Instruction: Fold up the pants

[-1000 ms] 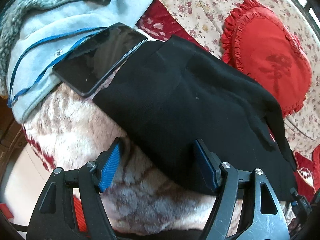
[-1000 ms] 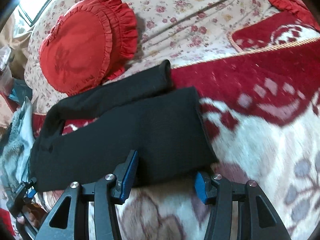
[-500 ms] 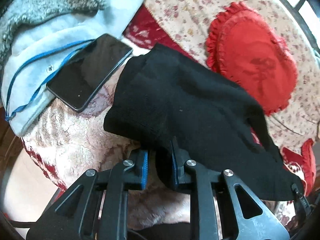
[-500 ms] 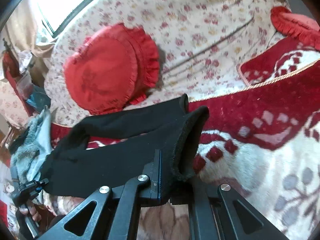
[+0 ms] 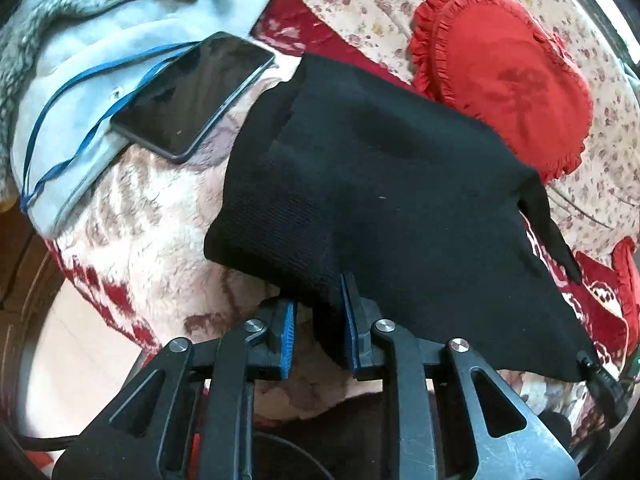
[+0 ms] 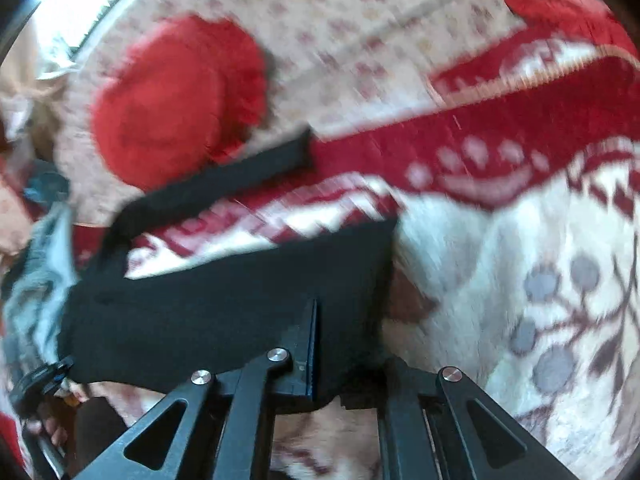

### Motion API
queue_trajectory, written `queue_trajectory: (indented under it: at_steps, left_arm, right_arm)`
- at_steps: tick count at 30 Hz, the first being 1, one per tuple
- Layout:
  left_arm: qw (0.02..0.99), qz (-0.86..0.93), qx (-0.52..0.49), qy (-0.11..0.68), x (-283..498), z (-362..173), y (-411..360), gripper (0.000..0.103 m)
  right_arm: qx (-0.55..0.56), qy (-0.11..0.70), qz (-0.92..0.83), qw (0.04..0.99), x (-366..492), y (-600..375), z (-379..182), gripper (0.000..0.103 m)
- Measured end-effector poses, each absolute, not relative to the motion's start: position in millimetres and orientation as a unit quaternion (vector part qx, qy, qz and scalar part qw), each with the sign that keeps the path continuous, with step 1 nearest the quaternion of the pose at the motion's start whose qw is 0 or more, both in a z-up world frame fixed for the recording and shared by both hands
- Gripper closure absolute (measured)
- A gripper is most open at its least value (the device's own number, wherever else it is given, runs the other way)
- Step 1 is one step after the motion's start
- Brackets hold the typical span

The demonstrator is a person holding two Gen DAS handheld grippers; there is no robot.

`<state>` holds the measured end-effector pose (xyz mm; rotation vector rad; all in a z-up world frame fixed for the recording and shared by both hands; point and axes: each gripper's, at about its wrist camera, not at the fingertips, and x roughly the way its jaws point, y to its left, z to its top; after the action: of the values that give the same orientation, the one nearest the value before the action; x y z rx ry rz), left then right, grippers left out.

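Since a second ago both my claws, left claw and right claw, clamped and lifted the pants; a slack pinch could drop them onto the phone, upper left.

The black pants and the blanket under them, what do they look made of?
The black pants look like a soft matte knit; fine ribbed rows show in the fabric. The blanket beneath looks like plush fleece, judging by its fuzzy pile, cream with red patterning.

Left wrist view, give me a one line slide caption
Left gripper pinches the black pants edge on a plush blanket, phone nearby.
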<state>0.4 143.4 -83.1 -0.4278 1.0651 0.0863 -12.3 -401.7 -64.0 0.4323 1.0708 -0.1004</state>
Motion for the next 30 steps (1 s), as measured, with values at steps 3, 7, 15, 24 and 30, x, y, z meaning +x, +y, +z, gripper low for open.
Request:
queue_trajectory:
  at_steps: [3,7,15,24,30]
  left_arm:
    - [0.841,0.055,-0.190,0.503,-6.9,-75.5,148.7,0.076]
    - [0.847,0.068,-0.182,0.496,-17.9,-64.1,155.0,0.076]
    - [0.875,0.071,-0.139,0.458,-30.4,-31.7,140.3,0.076]
    - [0.871,0.039,-0.139,0.470,5.1,-58.4,112.2,0.059]
    - [0.863,0.043,-0.134,0.486,25.6,-81.5,111.3,0.059]
  right_arm:
    - [0.197,0.494,-0.061,0.845,-18.8,-403.3,-56.4,0.089]
    - [0.134,0.482,-0.101,0.860,-21.9,-400.7,-31.5,0.084]
    - [0.139,0.477,0.041,0.867,-0.8,-337.9,-12.6,0.084]
    - [0.061,0.541,0.179,0.819,40.6,-209.3,-64.3,0.084]
    - [0.048,0.560,0.206,0.801,57.9,-189.3,-79.5,0.079]
